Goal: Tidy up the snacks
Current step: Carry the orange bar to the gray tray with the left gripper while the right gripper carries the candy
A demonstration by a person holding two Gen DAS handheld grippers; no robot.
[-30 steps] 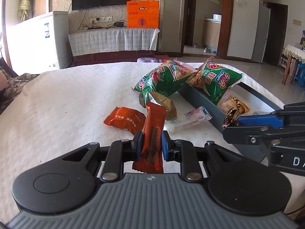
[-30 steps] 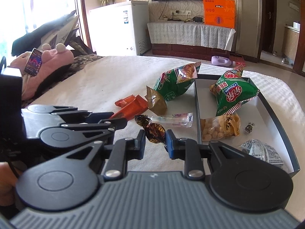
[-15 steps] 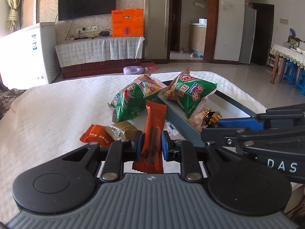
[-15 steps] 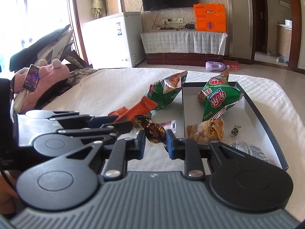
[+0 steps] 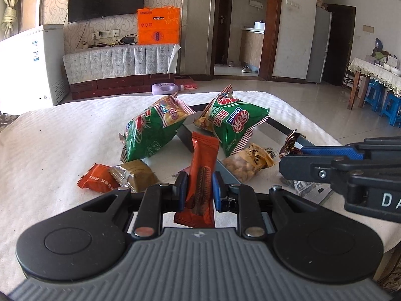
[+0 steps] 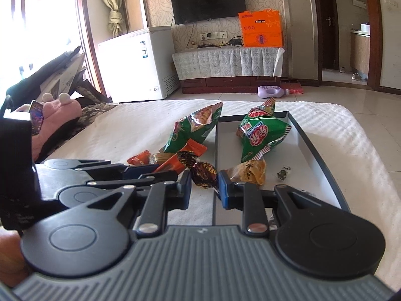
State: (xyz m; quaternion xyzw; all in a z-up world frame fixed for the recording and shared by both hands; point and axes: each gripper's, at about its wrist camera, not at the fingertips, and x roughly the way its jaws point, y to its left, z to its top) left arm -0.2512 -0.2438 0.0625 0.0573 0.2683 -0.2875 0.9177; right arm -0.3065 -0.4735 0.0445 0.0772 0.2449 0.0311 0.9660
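Left gripper [image 5: 197, 192] clamped on upright orange foil snack bar [image 5: 202, 173] at lower centre, right gripper [image 6: 203, 185] clamped on dark brown twist-wrapped candy [image 6: 203, 171], grey rectangular tray [image 6: 310, 148] right of centre holding 1 green crinkled snack bag [image 6: 260, 133]

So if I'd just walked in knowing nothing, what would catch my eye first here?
Probably the two green snack bags: one lies in the grey tray, the other on the white cloth beside it. Then the hand-held tools up front: the left gripper pinches an orange wrapper bar, the right gripper a dark foil candy.
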